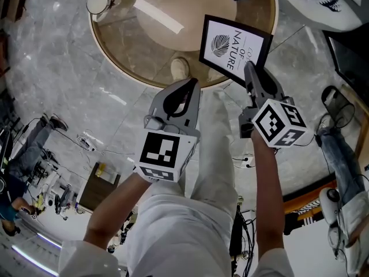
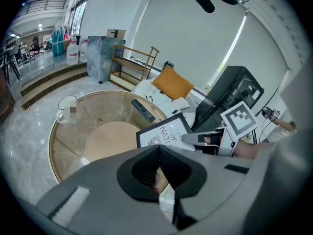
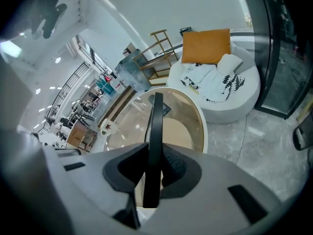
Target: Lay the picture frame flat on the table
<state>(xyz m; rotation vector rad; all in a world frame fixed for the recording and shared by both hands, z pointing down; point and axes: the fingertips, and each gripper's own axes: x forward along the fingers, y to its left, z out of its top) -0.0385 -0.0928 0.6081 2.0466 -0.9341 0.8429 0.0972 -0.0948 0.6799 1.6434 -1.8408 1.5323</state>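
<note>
Closest up, the left gripper [image 1: 190, 84] sits low in the middle of the head view with its jaws pressed together on nothing, so I'd call it the spare hand here. The right gripper [image 1: 249, 68] pinches the picture frame [image 1: 233, 49] by its lower edge, thin side running straight between the pads, probably to keep the print facing up. It hangs tilted over the round glass table [image 1: 124, 45] rim, upper centre-right, not lying flat yet.
</note>
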